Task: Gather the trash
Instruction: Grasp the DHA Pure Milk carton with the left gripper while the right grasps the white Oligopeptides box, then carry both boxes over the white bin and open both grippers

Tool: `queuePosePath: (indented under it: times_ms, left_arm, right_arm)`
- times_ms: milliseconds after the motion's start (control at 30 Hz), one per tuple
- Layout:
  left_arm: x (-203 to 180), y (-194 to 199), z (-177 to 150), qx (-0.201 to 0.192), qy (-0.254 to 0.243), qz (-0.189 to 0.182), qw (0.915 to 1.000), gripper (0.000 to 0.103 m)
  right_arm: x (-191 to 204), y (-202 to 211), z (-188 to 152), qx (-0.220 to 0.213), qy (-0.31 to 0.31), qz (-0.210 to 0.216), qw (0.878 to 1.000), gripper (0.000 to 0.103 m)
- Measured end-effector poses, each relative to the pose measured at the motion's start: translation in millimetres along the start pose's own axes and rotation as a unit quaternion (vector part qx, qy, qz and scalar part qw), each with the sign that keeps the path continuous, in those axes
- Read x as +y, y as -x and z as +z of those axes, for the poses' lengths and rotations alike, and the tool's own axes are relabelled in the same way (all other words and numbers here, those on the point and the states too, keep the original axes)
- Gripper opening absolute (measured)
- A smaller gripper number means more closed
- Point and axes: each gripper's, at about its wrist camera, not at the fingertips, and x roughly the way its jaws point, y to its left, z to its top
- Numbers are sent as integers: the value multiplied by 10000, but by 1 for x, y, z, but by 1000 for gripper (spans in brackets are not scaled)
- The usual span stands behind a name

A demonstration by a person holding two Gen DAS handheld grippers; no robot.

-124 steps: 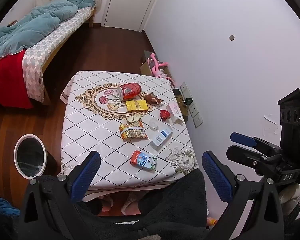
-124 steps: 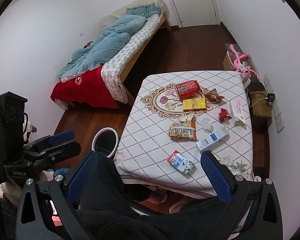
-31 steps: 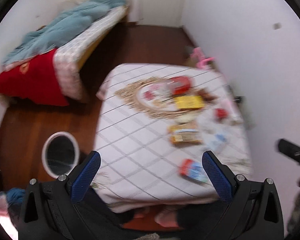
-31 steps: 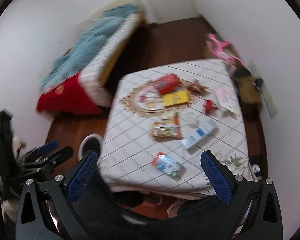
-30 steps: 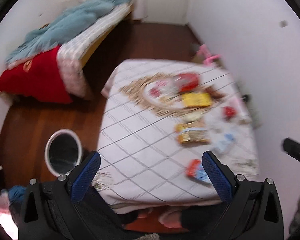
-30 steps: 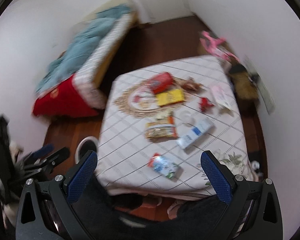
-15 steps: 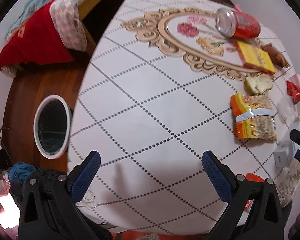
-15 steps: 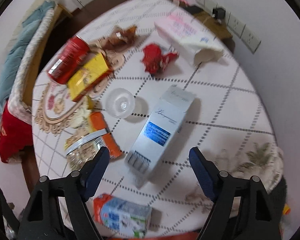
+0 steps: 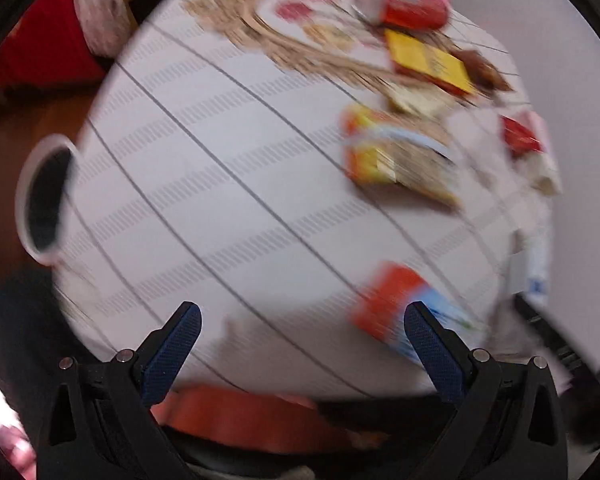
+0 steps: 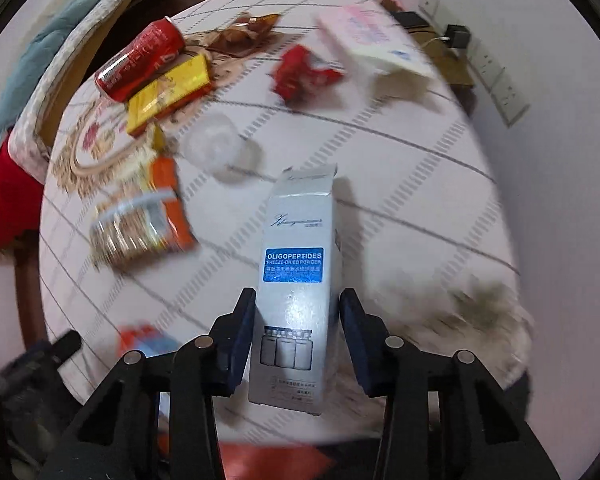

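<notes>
**White box gripped above the table**

The left gripper point(image 9: 300, 328) is held wide open, empty, over the table point(image 9: 220, 184). The white box point(image 10: 300, 264) is clamped by the right gripper point(image 10: 298, 320), its long axis running along the fingers, open flap end pointing away.

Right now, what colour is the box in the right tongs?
The box is silvery white with a blue label, clearest in the right wrist view.

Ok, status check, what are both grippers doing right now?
Right gripper shut on white box. Left gripper open, empty, over table. Milk carton beside left fingertip. Nothing blocking.
</notes>
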Motion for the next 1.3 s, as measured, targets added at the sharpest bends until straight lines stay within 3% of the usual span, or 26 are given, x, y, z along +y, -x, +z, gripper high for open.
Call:
queuePosePath:
  times_ms: [133, 233, 267, 333, 367, 533, 633, 667, 767, 900, 1067, 1133, 1300]
  left_arm:
    - [-34, -27, -7, 529, 324, -611, 9962, 102]
    - [-51, -45, 4, 608, 667, -779, 9929, 98]
    - [-54, -49, 7, 589, 825, -756, 9920, 84]
    - [-54, -51, 9, 502, 1020, -651, 9914, 70]
    - [-57, -50, 10, 421, 1011, -562, 9924, 54]
    - [-78, -38, 15, 70, -258, 133, 9996, 54]
    - [-89, -32, 22, -131, -1247, 656, 9899, 53]
    - [-94, -31, 24, -196, -1640, 897, 9822, 53]
    - [-100, -31, 32, -343, -2180, 1325, 9663, 52]
    - [-94, -39, 37, -334, -2205, 1390, 9648, 50]
    - [-78, -37, 35, -534, -1859, 1154, 9743, 47]
    - [-79, -34, 32, -732, -1814, 1206, 9732, 47]
    - [-76, -9, 23, -1281, -1682, 1119, 9710, 47]
  right_arm:
    - [-36, 10, -30, -15, -307, 74, 9995, 44]
    - [-53, 4, -39, 0, -634, 348, 9974, 44]
    - [-57, 3, -40, -32, -672, 378, 9970, 44]
    - [-58, 2, -42, -81, -684, 384, 9969, 43]
    - [-59, 1, -45, -103, -692, 398, 9968, 43]
    - [-58, 6, -49, -177, -642, 479, 9966, 43]
    - [-57, 7, -48, -110, -522, 463, 9975, 44]
    - [-57, 7, -46, -83, -553, 499, 9972, 44]
    - [-57, 6, -42, -78, -650, 569, 9962, 55]
    - [-55, 3, -37, -127, -667, 559, 9961, 56]
    - [-46, -6, -38, -164, -459, 304, 9983, 53]
    - [-44, -7, -39, -255, -412, 175, 9987, 46]
    - [-40, -3, -44, -367, -282, 99, 9989, 44]
